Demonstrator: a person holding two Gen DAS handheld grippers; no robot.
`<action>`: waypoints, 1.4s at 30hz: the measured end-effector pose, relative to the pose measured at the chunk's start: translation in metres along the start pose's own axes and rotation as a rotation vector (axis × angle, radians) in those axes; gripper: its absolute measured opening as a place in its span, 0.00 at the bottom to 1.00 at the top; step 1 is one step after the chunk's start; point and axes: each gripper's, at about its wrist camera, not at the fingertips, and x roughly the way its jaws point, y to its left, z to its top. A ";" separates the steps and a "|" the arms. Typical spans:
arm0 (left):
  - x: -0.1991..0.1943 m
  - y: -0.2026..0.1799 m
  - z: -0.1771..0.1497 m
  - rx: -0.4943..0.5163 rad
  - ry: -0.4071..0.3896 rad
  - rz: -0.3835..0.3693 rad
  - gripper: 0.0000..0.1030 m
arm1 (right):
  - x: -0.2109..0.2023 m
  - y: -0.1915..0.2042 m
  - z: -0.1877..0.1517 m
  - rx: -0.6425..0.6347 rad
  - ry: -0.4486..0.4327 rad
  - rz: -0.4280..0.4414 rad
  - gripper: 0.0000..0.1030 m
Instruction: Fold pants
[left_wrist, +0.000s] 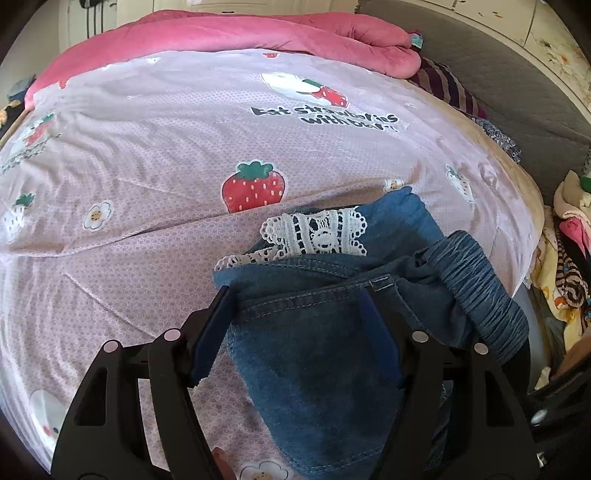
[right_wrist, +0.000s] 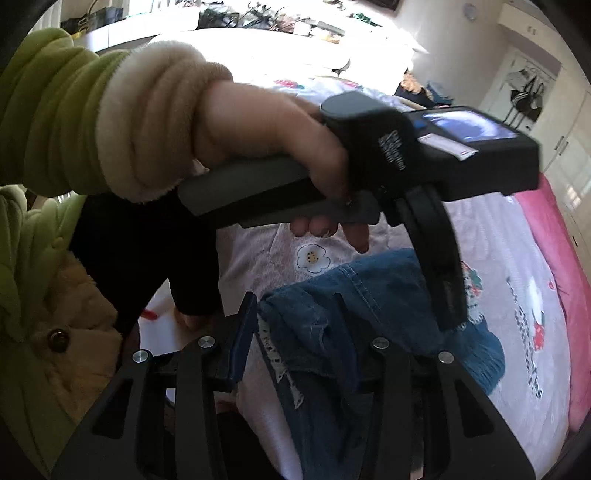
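Note:
The blue denim pants (left_wrist: 325, 354) with white lace trim (left_wrist: 317, 232) and a ribbed waistband (left_wrist: 480, 288) lie bunched on the pink strawberry bedsheet (left_wrist: 147, 147). My left gripper (left_wrist: 295, 306) is open, its fingers straddling a denim fold. In the right wrist view the pants (right_wrist: 332, 317) lie between the fingers of my open right gripper (right_wrist: 299, 317). The left gripper, held by a hand, hangs just above the pants (right_wrist: 450, 317).
A pink quilt (left_wrist: 258, 33) lies along the far side of the bed. A grey headboard (left_wrist: 498, 85) and a pile of clothes (left_wrist: 569, 251) are at the right. A person in a green fleece sleeve (right_wrist: 55, 118) stands at the bed's edge.

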 end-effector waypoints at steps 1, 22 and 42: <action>0.000 0.001 0.000 -0.002 -0.001 -0.003 0.61 | 0.006 -0.003 0.001 -0.007 0.015 0.010 0.38; 0.009 0.004 0.002 -0.014 0.001 -0.013 0.67 | -0.008 0.047 -0.003 -0.125 -0.068 -0.015 0.33; 0.007 -0.001 -0.002 0.001 -0.022 0.018 0.69 | 0.027 0.043 -0.017 -0.092 0.020 0.049 0.30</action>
